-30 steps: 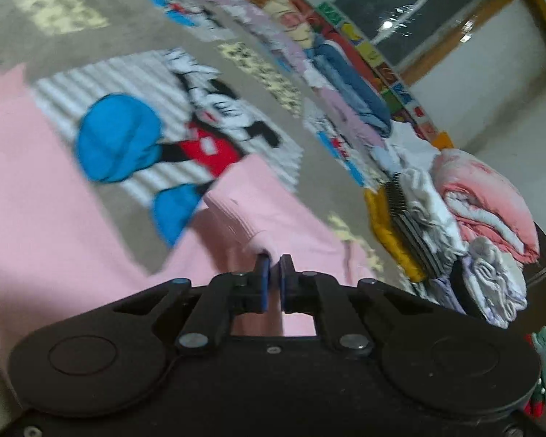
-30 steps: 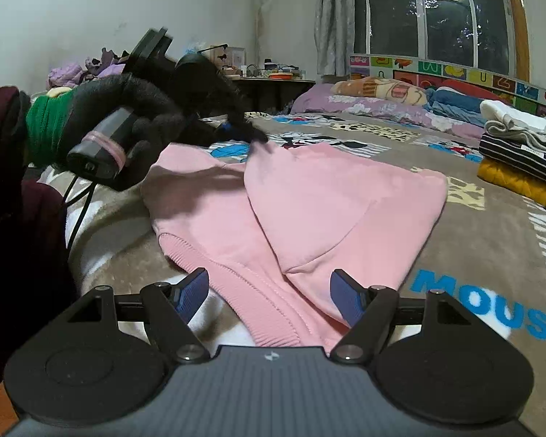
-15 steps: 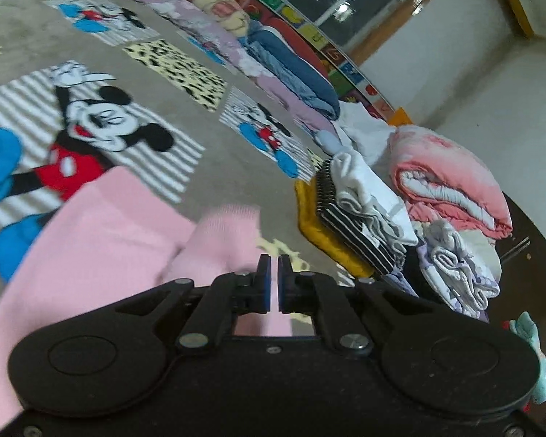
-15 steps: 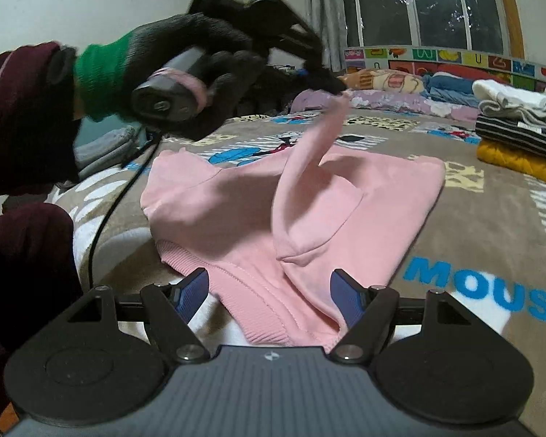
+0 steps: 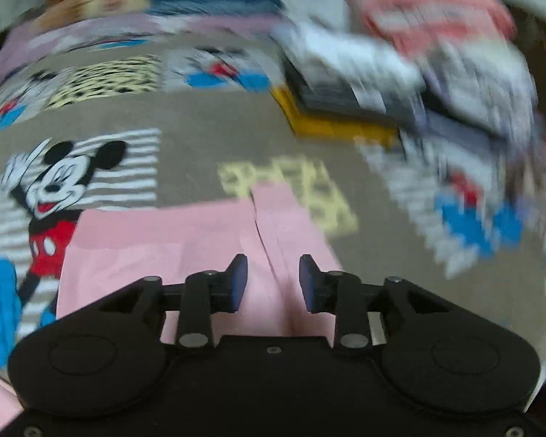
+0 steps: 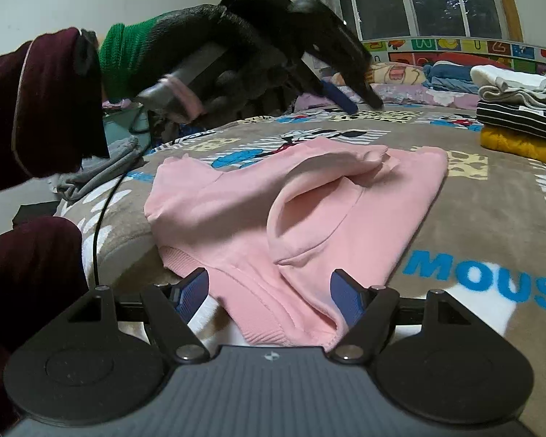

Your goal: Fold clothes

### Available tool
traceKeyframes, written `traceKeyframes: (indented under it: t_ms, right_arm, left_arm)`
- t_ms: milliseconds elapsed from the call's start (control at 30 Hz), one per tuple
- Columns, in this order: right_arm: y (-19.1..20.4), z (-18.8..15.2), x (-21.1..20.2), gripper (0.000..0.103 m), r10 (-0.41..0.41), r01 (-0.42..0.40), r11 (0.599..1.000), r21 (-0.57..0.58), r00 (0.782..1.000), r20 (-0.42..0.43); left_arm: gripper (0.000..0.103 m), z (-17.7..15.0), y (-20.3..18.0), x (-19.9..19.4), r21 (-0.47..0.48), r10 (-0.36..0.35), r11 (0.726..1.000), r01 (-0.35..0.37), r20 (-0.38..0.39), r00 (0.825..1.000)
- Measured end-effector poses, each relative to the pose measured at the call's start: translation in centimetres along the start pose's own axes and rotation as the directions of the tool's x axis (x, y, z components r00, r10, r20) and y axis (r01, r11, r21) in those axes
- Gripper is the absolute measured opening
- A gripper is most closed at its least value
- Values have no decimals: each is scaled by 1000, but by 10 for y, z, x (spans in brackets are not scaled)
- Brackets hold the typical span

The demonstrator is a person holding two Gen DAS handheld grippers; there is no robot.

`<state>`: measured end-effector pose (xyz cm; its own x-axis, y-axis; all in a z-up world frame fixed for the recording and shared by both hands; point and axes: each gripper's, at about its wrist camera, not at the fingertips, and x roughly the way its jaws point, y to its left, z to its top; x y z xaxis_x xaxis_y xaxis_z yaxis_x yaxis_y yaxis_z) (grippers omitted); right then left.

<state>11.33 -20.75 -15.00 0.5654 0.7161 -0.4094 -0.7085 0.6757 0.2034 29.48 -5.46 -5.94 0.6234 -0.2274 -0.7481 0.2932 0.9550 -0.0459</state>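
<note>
Pink garment (image 6: pixel 309 211) hem cut off behind right gripper (image 6: pixel 269 298), released; left gripper (image 5: pixel 271 280) just opening, empty

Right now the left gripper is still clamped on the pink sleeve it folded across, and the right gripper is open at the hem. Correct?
Not quite. The left gripper has just been opening: the left wrist view shows its pads apart, with the sleeve lying loose on the pink garment. The right gripper is indeed open at the hem.
</note>
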Motion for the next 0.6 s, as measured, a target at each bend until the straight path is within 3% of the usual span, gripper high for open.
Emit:
traceKeyframes:
  t_ms: [100, 333, 367, 500, 600]
  right_arm:
    - [1, 1, 1, 74, 1, -1, 1000, 1, 1000, 1]
    - [1, -1, 0, 74, -3, 3, 1000, -1, 1000, -4]
    - [1, -1, 0, 74, -3, 3, 1000, -1, 1000, -4]
    - [1, 0, 1, 74, -2, 2, 1000, -1, 1000, -2]
    - [0, 0, 2, 74, 0, 0, 1000, 0, 1000, -3]
  left_arm:
    - [29, -7, -8, 21, 73, 52, 996, -46, -81, 995]
    - [31, -8, -10, 52, 94, 132, 988, -120, -146, 980]
    - [30, -8, -10, 56, 95, 147, 986, -134, -151, 977]
    - [5, -6, -5, 57, 43, 160, 987, -155, -133, 978]
    - [3, -3, 1, 48, -15, 151, 988, -153, -99, 984]
